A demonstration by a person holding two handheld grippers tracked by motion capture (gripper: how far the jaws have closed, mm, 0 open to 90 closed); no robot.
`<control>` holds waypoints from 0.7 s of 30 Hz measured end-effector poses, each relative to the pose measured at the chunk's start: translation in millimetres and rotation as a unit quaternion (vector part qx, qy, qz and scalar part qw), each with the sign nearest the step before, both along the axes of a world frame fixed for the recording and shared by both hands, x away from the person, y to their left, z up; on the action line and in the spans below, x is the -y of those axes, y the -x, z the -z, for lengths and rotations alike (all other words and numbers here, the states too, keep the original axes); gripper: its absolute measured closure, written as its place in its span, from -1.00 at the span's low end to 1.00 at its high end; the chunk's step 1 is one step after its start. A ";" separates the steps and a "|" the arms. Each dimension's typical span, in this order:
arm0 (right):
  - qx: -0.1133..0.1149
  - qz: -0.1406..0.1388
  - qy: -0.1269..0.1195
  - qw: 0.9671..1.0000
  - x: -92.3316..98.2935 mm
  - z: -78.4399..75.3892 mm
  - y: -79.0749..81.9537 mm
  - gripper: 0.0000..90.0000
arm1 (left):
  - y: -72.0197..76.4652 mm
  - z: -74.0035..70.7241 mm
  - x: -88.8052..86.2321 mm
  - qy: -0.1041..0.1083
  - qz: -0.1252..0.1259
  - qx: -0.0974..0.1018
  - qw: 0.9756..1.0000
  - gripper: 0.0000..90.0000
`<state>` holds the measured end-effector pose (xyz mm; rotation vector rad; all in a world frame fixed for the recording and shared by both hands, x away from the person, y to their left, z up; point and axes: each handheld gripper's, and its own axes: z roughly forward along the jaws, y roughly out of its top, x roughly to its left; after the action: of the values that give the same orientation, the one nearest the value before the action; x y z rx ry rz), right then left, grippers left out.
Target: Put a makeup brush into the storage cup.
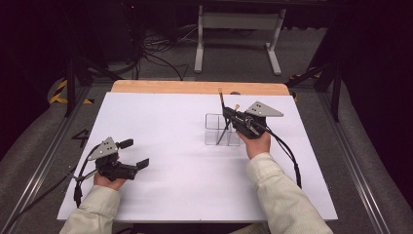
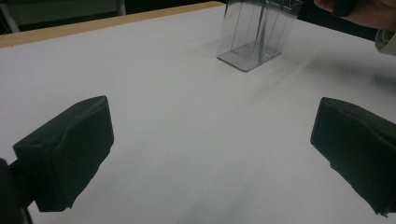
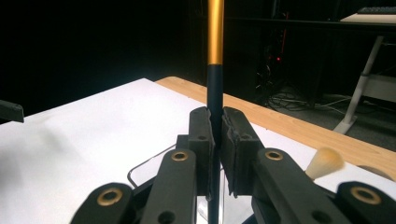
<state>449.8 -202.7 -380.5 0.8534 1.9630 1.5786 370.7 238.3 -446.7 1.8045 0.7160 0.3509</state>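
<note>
A clear plastic holder stands right of the white sheet's middle. My right gripper hovers just above it, shut on a thin brush with a black handle and a gold band, held upright. A second brush leans in the holder, and its pale tip pokes up beside the jaws. My left gripper rests low at the front left, open, with bare sheet between its jaws.
The white sheet covers a wooden table whose far edge shows. Beyond it are a white desk frame and loose cables on the floor. The right hand shows at the top right of the left gripper view.
</note>
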 end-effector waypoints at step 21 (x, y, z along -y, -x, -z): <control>-0.027 -0.019 -0.012 0.999 6.3 -1.1 4.9 -0.20 | 0.2 0.3 0.5 0.005 -0.001 -0.003 1.000 -1.00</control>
<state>444.9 -209.0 -379.4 0.8815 2.0121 1.6190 370.5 237.8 -447.0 1.7969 0.7234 0.3432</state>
